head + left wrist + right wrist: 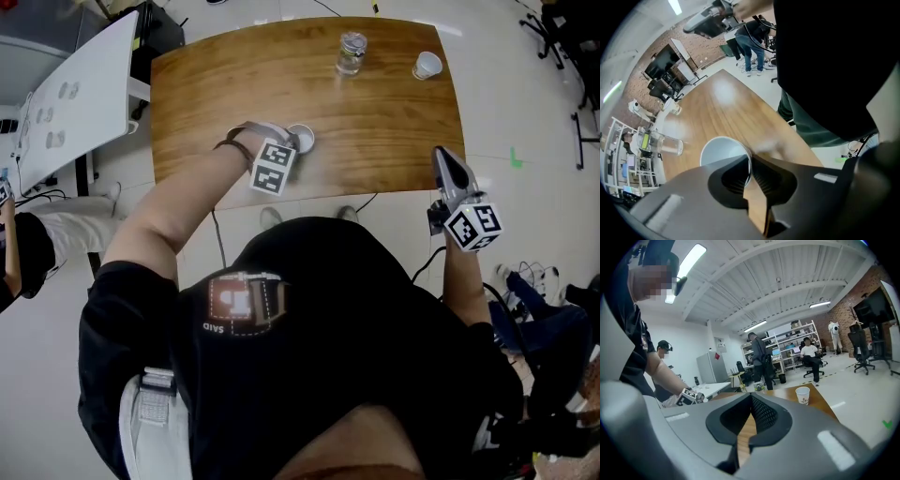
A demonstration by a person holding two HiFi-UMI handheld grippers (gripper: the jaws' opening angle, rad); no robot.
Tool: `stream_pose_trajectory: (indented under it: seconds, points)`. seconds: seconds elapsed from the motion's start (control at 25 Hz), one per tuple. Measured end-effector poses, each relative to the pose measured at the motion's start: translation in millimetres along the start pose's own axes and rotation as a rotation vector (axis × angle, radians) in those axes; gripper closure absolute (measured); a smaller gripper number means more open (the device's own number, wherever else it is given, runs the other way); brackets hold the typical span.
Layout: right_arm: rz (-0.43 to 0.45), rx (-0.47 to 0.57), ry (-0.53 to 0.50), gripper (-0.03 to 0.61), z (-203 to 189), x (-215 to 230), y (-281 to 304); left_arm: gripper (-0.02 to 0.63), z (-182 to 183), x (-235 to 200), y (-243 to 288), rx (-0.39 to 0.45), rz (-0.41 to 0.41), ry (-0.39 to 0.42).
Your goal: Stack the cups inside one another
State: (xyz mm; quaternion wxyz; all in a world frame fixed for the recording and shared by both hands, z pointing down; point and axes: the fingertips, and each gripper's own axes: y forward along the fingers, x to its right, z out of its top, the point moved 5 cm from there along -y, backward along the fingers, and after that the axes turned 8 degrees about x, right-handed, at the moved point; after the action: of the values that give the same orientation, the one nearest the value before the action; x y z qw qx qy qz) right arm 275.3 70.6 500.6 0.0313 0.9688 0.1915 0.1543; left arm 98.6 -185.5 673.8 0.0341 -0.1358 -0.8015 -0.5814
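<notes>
**At the table's near edge, we grip a cup**

Our left gripper (750, 161) points down, jaws clamped on the rim of the white cup (723, 150) on the wooden table (375, 122). Our right gripper (751, 397) hangs by the near right corner, jaws together, empty.

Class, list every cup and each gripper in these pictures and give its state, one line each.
left gripper: shut on the rim of the white cup.
right gripper: shut, nothing between its jaws.
white cup: mouth up, empty, one side of its rim pinched.
far paper cup: upright on the table, alone, nothing nested in it.
clear cup: upright, alone, not stacked.
</notes>
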Motion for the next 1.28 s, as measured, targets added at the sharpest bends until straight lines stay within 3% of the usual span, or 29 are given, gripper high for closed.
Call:
stream_pose_trajectory:
  seconds: [0.12, 0.24, 0.56, 0.76, 0.92, 1.28]
  points:
    - [-0.012, 0.008, 0.011, 0.565, -1, 8, -6, 0.591, 16, -5, -6, 0.045, -0.034, -0.035]
    - [-0.029, 0.024, 0.015, 0.565, 0, 18, -16, 0.591, 45, -31, -22, 0.123, -0.018, -0.085]
    - [-0.129, 0.095, 0.012, 0.565, 19, 70, -61, 0.591, 133, -171, -63, 0.245, 0.131, -0.103]
    - [-0.173, 0.107, 0.018, 0.565, 30, 104, -90, 0.591, 166, -256, -52, 0.223, 0.243, -0.160]
    - [-0.220, 0.112, 0.033, 0.565, 29, 128, -120, 0.591, 180, -312, -25, 0.162, 0.288, -0.204]
    - [-0.312, 0.112, 0.081, 0.565, 16, 166, -171, 0.590, 181, -389, 29, 0.034, 0.279, -0.265]
